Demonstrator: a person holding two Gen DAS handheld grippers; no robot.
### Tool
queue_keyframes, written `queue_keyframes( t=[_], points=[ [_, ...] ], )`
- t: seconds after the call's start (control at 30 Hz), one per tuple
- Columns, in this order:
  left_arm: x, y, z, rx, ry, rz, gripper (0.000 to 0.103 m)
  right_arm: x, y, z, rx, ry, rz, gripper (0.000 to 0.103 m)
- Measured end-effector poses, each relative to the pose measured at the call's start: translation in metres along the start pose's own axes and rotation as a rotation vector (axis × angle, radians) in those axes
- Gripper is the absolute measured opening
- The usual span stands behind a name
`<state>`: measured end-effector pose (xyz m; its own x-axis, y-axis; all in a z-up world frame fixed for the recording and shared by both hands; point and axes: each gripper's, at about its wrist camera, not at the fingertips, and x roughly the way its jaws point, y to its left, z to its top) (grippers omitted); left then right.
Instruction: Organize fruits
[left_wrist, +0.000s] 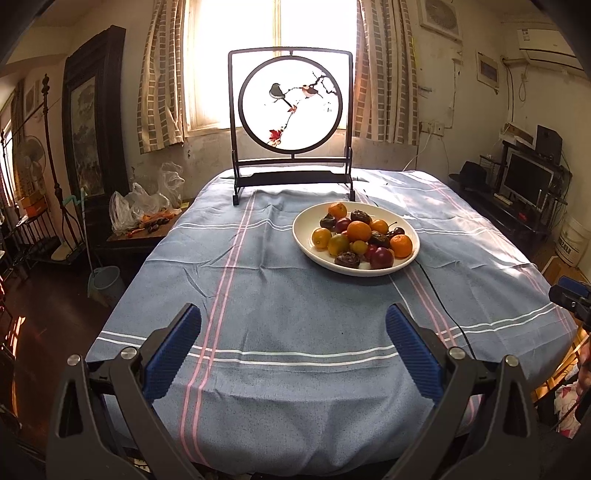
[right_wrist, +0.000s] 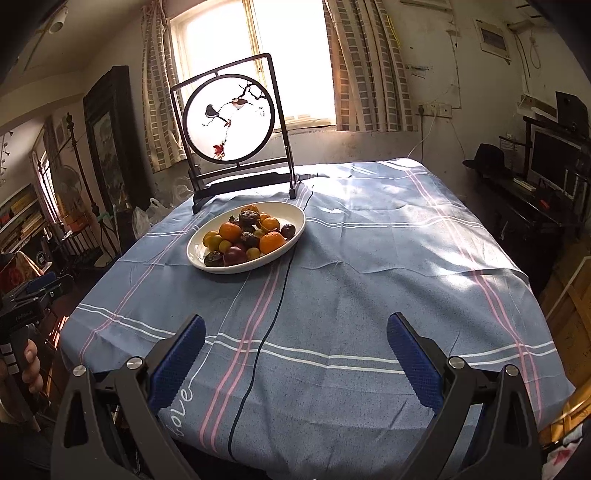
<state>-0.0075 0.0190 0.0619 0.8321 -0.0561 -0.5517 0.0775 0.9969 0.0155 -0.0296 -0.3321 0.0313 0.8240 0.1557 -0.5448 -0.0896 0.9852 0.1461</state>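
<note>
The white oval plate (left_wrist: 303, 240) sits on the blue striped tablecloth (left_wrist: 258, 295) just in front of the bird-painted screen (left_wrist: 291, 107), heaped with oranges (left_wrist: 359, 230), small yellow fruits (left_wrist: 321, 236), dark red plums (left_wrist: 381, 257) and wrinkled dark fruits (left_wrist: 347, 259) — the lower ones are hidden under the pile. Both the left gripper (left_wrist: 293, 338) and the right gripper (right_wrist: 295, 345) hover near the table's front edge, well short of the plate, fingers spread wide with nothing between them. A thin black cable (right_wrist: 273, 325) runs from beside the plate toward the front edge — its far end is hidden by the plate.

Blue tablecloth (left_wrist: 295, 295) (pink and white stripes), white plate (left_wrist: 306, 240), orange and purple fruits (left_wrist: 360, 236).
</note>
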Motion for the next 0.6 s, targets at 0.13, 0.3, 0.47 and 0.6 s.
queue_keyframes(
  t=[0.13,0.3,0.47,0.6],
  points=[
    [-0.0024,0.0029,0.0027,-0.017,-0.016,0.001,0.098,-0.0011,-0.0002,-0.0009,0.005,0.006,0.007,0.099],
    [-0.0053,0.0016,0.0035,-0.002,-0.027,0.015,0.098,-0.0028,-0.0013,-0.0019,0.008,0.002,0.004,0.099],
    [-0.0068,0.003,0.005,-0.004,-0.031,-0.001,0.098,-0.0063,-0.0022,-0.002,0.011,-0.005,0.0,0.099],
    [-0.0049,0.0034,0.0054,-0.002,-0.016,0.006,0.098,-0.0077,-0.0033,-0.0017,0.011,-0.007,-0.002,0.099]
  ],
)
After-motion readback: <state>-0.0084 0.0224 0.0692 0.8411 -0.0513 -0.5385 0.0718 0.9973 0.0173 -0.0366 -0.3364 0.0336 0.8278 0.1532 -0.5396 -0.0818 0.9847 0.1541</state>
